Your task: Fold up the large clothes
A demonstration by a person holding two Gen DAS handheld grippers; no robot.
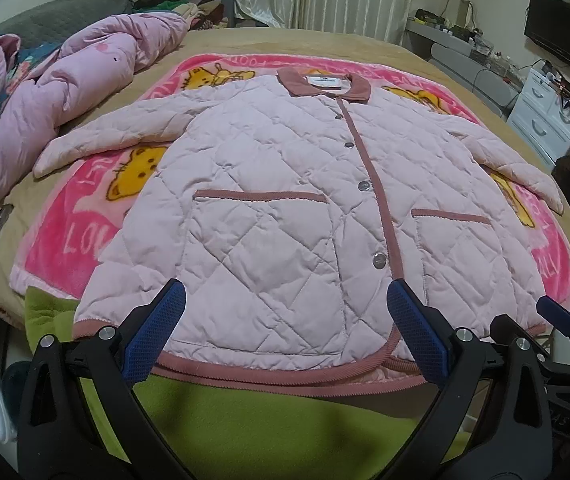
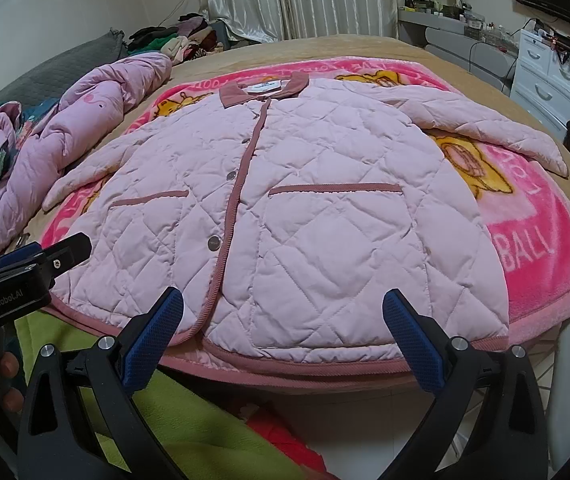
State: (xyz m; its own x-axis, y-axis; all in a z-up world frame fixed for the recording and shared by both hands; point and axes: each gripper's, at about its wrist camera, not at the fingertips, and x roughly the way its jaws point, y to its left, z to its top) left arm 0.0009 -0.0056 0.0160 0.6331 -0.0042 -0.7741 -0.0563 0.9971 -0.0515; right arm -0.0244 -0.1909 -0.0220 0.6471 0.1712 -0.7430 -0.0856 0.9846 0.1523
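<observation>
A pale pink quilted jacket (image 1: 277, 184) with darker pink trim lies flat and buttoned, front up, on a bright pink cartoon blanket (image 1: 85, 216) on the bed. Both sleeves are spread out to the sides. It also shows in the right wrist view (image 2: 305, 208). My left gripper (image 1: 285, 320) is open and empty, just above the jacket's bottom hem, left of the button line. My right gripper (image 2: 285, 320) is open and empty over the hem's right half. It also shows at the right edge of the left wrist view (image 1: 557, 316). The left gripper shows at the left of the right wrist view (image 2: 45, 256).
A crumpled pink duvet (image 1: 57, 92) lies on the bed's left side. A green cloth (image 1: 225, 420) hangs at the near edge under the hem. White drawers (image 1: 545, 116), a desk and a wall television (image 1: 565, 36) stand at the right. Piled clothes (image 2: 181, 40) lie at the far end.
</observation>
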